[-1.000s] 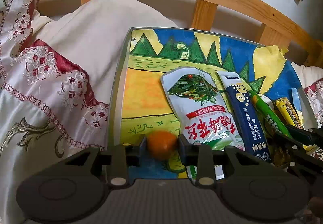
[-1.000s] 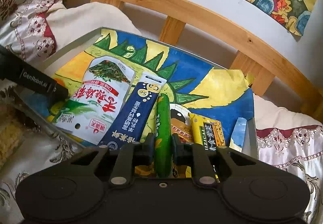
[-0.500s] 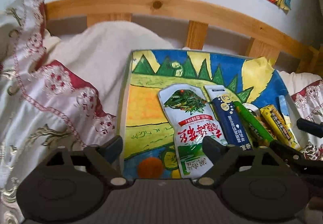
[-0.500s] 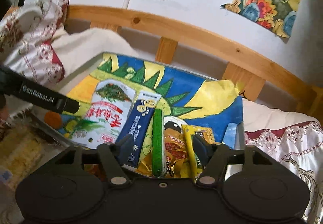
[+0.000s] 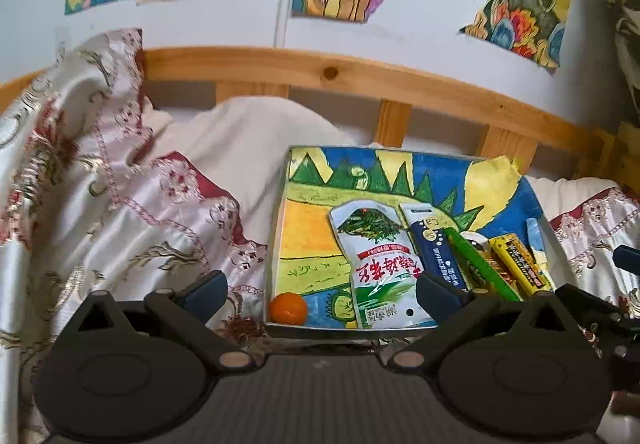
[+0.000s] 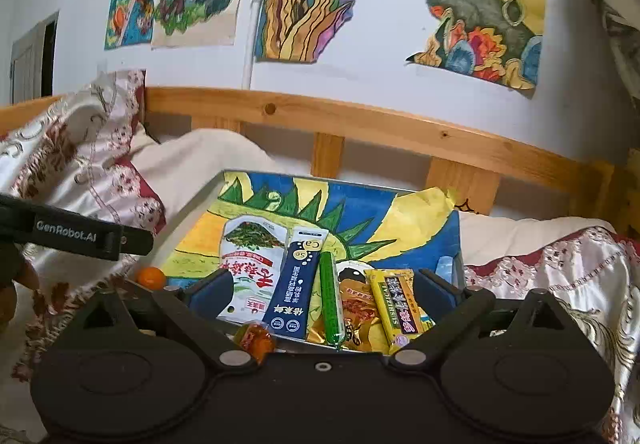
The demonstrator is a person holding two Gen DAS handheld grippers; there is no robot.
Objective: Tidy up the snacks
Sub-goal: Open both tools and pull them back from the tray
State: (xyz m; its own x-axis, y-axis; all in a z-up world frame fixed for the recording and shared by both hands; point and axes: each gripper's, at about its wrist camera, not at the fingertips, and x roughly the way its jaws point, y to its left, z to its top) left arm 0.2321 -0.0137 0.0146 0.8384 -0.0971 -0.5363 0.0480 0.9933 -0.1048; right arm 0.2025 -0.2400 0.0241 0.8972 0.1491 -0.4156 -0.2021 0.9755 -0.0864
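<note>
A metal tray (image 5: 275, 244) lined with a painted sheet lies on the bed. In it are an orange (image 5: 289, 308) at the near left corner, a white-green pouch (image 5: 380, 264), a dark blue stick packet (image 5: 436, 248), a green stick (image 5: 480, 268) and a yellow bar (image 5: 516, 260). My left gripper (image 5: 322, 290) hovers back from the tray, its jaws opening wide and holding nothing. My right gripper (image 6: 324, 292) is likewise opening, clear above the green stick (image 6: 331, 296), blue packet (image 6: 298, 284) and yellow bar (image 6: 396, 304). The orange (image 6: 151, 278) lies free.
A wooden bed rail (image 5: 360, 77) runs behind the tray, below a wall of paintings. Embroidered satin bedding (image 5: 120, 211) is heaped on the left and more (image 6: 560, 268) on the right. A small orange-wrapped candy (image 6: 254, 338) lies at the tray's near edge.
The left gripper let go of the orange and the right let go of the green stick. Both spread their jaws wide and drew back and up from the tray.
</note>
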